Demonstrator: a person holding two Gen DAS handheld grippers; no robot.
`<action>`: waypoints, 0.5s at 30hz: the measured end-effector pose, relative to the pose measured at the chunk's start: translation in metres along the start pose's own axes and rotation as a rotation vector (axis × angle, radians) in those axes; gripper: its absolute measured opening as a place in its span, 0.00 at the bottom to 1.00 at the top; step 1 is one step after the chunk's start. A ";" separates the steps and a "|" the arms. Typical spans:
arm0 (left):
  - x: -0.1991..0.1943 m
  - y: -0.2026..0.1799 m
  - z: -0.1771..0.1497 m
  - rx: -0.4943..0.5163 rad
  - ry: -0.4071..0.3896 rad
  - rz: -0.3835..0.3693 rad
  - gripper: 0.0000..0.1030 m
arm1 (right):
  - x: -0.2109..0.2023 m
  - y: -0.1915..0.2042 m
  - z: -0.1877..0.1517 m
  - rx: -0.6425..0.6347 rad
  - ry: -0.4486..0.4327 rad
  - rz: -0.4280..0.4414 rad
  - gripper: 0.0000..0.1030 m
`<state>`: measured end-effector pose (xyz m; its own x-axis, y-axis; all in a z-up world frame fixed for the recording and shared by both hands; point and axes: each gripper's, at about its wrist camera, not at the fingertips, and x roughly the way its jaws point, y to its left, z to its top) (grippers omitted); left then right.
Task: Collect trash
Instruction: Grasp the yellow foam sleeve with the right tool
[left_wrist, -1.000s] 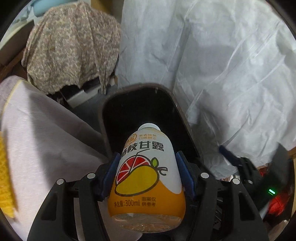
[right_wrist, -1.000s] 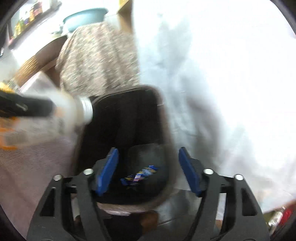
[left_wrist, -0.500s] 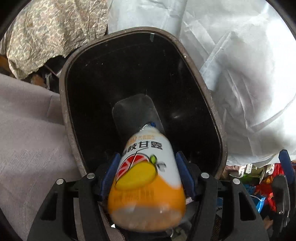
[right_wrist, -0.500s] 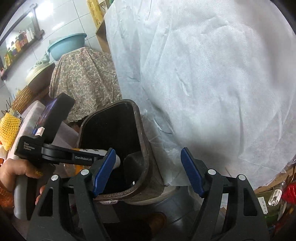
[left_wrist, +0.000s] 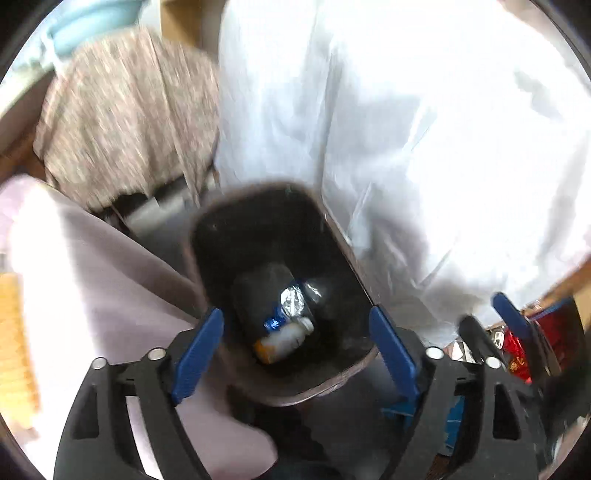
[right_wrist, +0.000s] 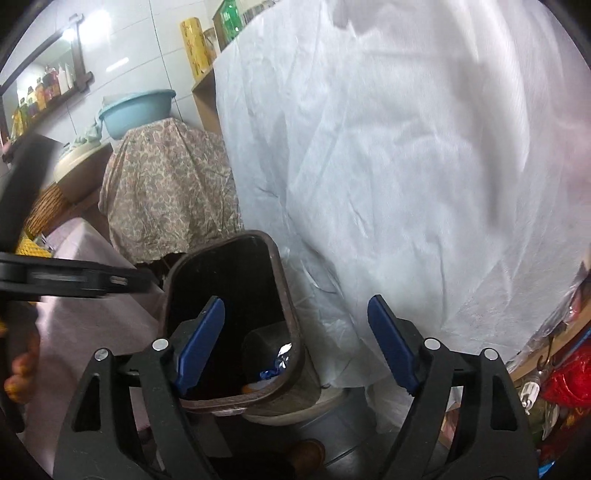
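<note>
Moved: orange-and-white plastic drink bottle (left_wrist: 282, 341) has left the left gripper (left_wrist: 295, 347), whose jaws have just been opening; nothing between them.
Bottle: lying at the bottom of the dark brown plastic bin (left_wrist: 351, 251), cap pointing far-right, beside foil wrapper (left_wrist: 291, 301).
Right gripper (right_wrist: 295, 341): wide, empty, jaws just been opening, straddling the bin's right rim.
Next trash: red packaging (right_wrist: 565, 376) on the right, nearer the right gripper.

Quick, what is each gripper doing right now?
Left gripper: open, empty; it has just been opening.
Right gripper: open, empty; also just been opening.
</note>
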<state>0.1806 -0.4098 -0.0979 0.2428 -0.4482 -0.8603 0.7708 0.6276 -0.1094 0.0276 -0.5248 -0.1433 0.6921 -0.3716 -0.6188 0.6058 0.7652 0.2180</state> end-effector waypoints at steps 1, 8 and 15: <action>-0.022 0.004 -0.007 0.008 -0.048 0.003 0.85 | -0.004 0.007 0.000 -0.010 0.002 0.022 0.77; -0.114 0.046 -0.066 -0.042 -0.221 0.081 0.95 | -0.026 0.071 0.000 -0.064 0.028 0.242 0.77; -0.172 0.102 -0.131 -0.163 -0.326 0.235 0.95 | -0.044 0.159 -0.009 -0.227 0.055 0.407 0.77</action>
<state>0.1399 -0.1853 -0.0259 0.5943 -0.4423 -0.6717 0.5755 0.8173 -0.0291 0.0897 -0.3824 -0.0883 0.8298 0.0066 -0.5580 0.1838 0.9409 0.2846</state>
